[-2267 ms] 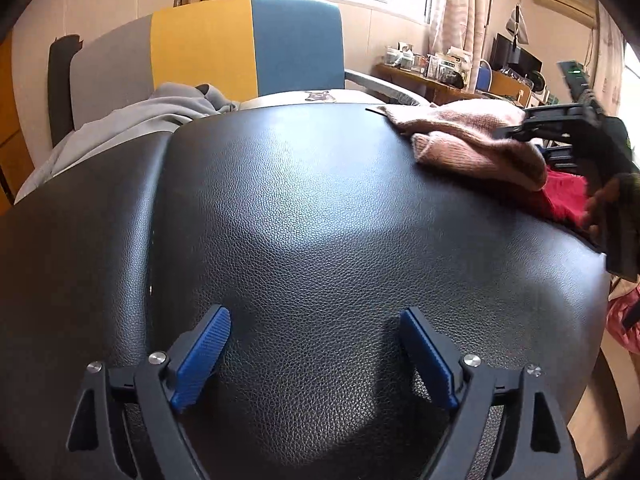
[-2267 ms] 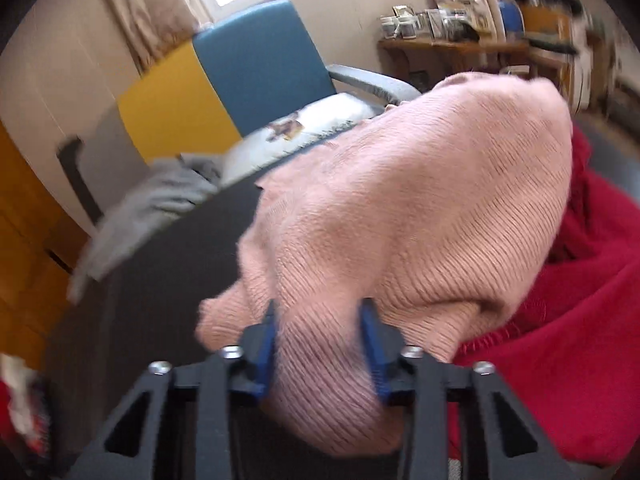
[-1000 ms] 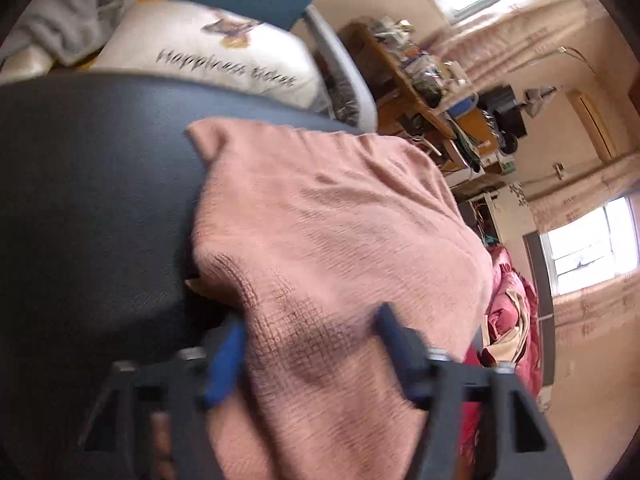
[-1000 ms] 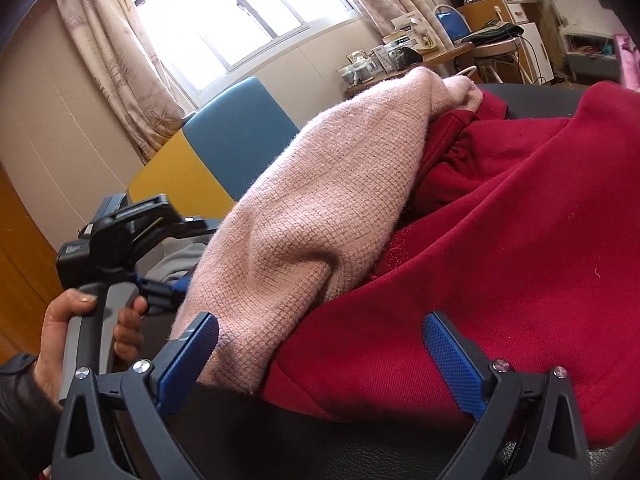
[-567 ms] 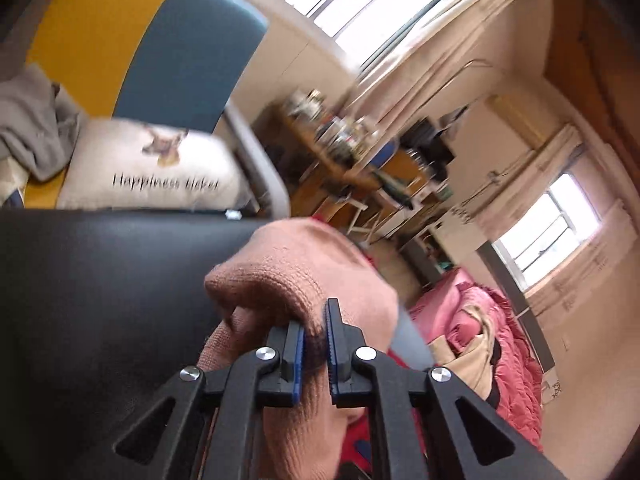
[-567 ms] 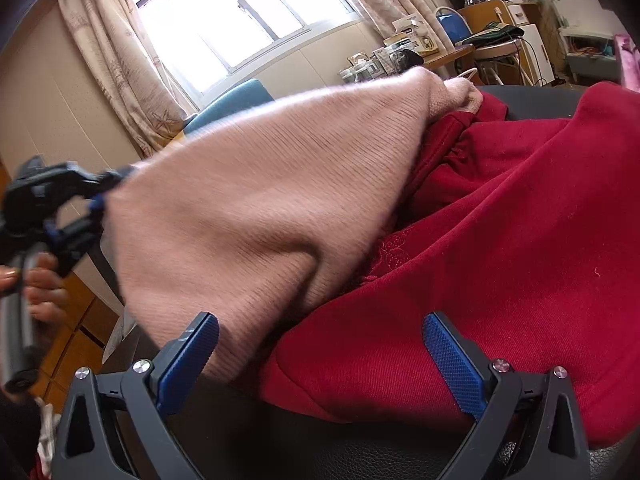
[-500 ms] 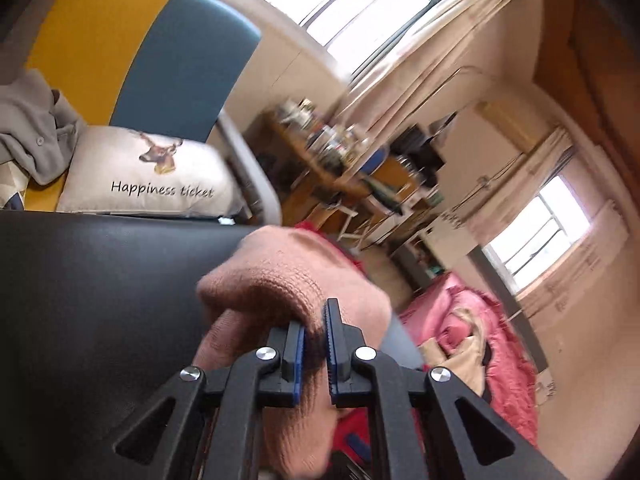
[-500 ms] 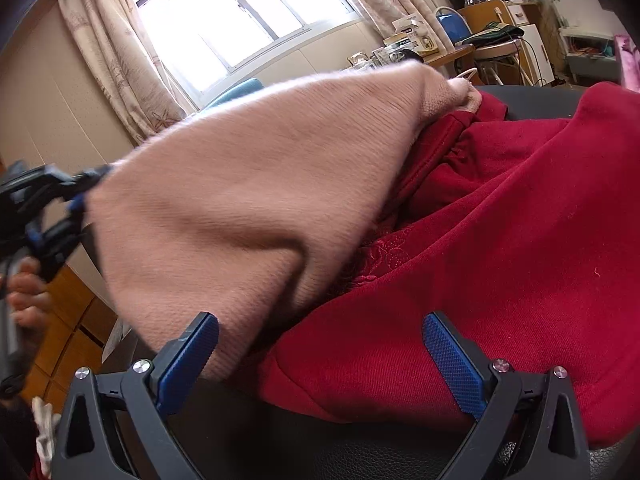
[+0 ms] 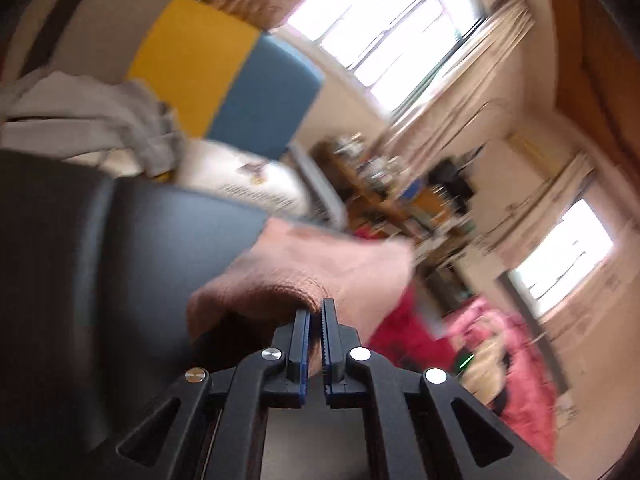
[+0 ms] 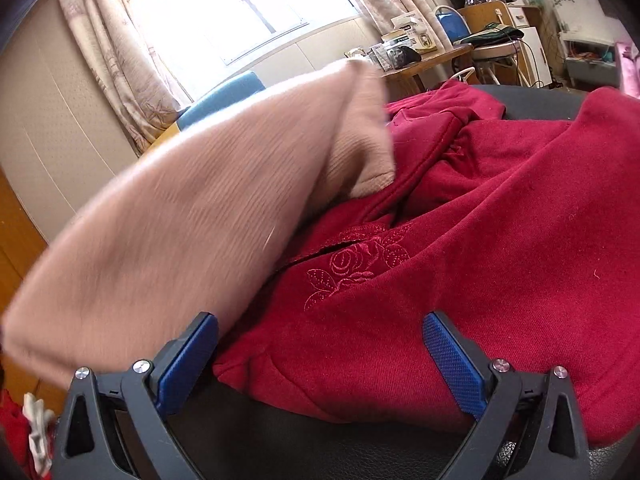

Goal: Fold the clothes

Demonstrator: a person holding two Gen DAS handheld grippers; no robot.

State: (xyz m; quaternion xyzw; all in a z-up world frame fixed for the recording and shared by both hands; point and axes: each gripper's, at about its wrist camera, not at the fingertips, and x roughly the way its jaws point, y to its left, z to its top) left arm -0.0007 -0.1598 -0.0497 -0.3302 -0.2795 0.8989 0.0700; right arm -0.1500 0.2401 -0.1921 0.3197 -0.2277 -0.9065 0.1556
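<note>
Left gripper: your left gripper (image 9: pixel 316 312) is clenched on a bunched edge of the pink knit sweater (image 9: pixel 312 268), so the cloth hangs from one pinch and can be drawn sideways.
Right gripper: your right gripper (image 10: pixel 320 340) is released, jaws wide and holding nothing, low over the near hem of the red garment (image 10: pixel 460 240).
Pink sweater: lifted and stretched to the left over the black padded surface (image 9: pixel 120 248); its far end rests on the red garment.
Red garment: spread on the right of the surface, rose embroidery facing up.
Stage: judging by the lift, you are separating the sweater to lay it flat on the bare left side; the blur hides its exact shape.
Risk: the trailing end may drag the red garment.
</note>
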